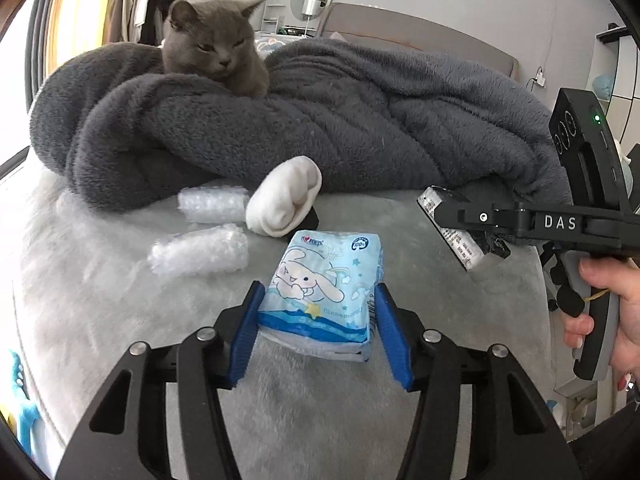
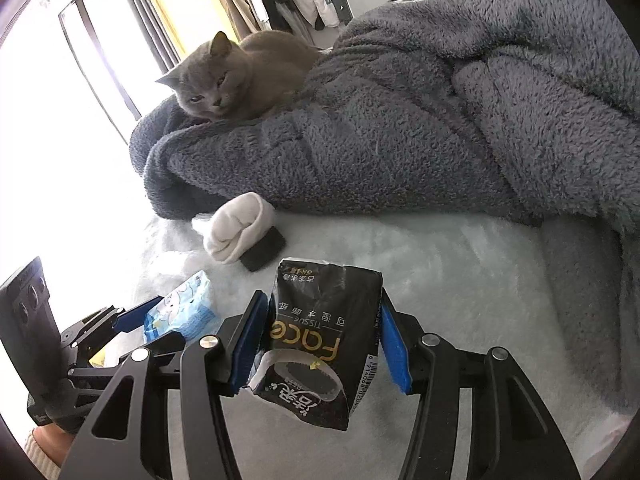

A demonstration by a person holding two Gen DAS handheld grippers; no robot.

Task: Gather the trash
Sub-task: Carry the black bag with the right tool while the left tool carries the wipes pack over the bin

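A blue cartoon-printed tissue pack lies on the pale furry bed cover. My left gripper has its blue pads pressed against both sides of the pack. A black crumpled tissue wrapper hangs lifted above the cover, and my right gripper is shut on it. In the left wrist view the right gripper holds that wrapper to the right of the blue pack. The right wrist view shows the left gripper with the blue pack at lower left.
A grey cat lies on a bunched dark grey blanket behind. A rolled white sock rests on a small black item. Two bubble-wrap rolls lie to the left. A hand grips the right tool.
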